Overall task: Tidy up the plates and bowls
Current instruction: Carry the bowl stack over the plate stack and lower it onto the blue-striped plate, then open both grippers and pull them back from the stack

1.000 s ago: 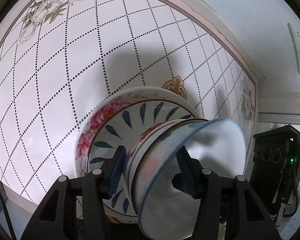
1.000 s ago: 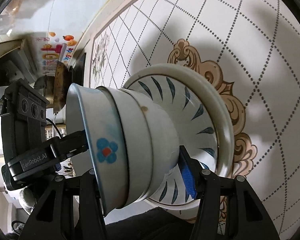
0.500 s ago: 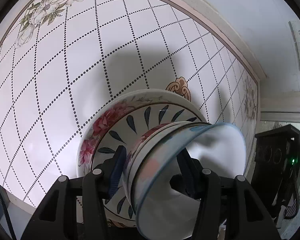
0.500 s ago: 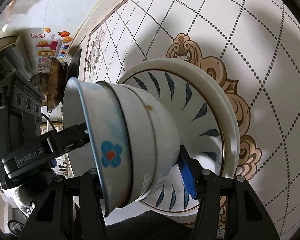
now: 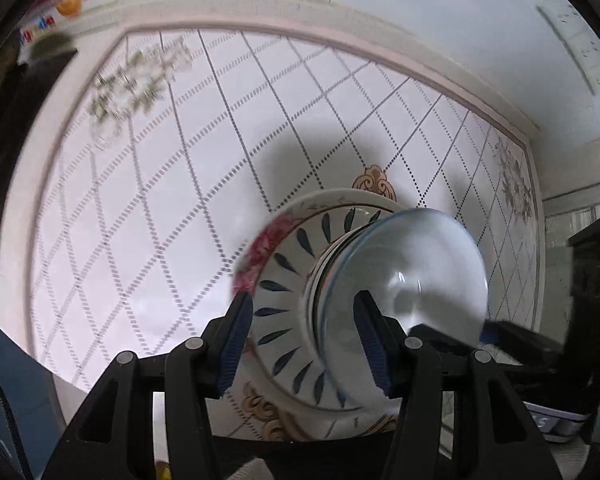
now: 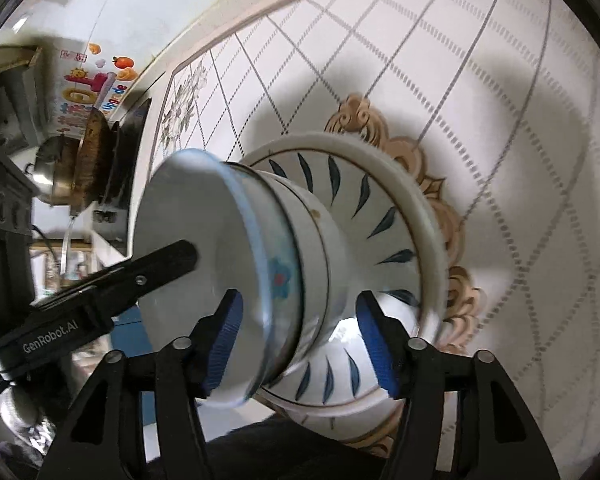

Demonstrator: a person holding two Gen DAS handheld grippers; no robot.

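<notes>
Brand on left tool (image 6: 80, 316): "GenRobot.AI", white letters along its black finger, seen in the right wrist view.
Wall sticker (image 6: 88, 92): colourful characters with fruit pictures, too blurred to read.
Grey-blue object's edge (image 5: 548, 420): pale marks, illegible.

The right gripper (image 6: 298, 338) had just been opening: its blue pads (image 6: 224, 336) came off the stack of bowls (image 6: 260, 264) that stays between them. The left gripper (image 5: 304, 342) drew back and rolled, so more of the table's (image 5: 148, 216) far edge and the wall appeared.
</notes>
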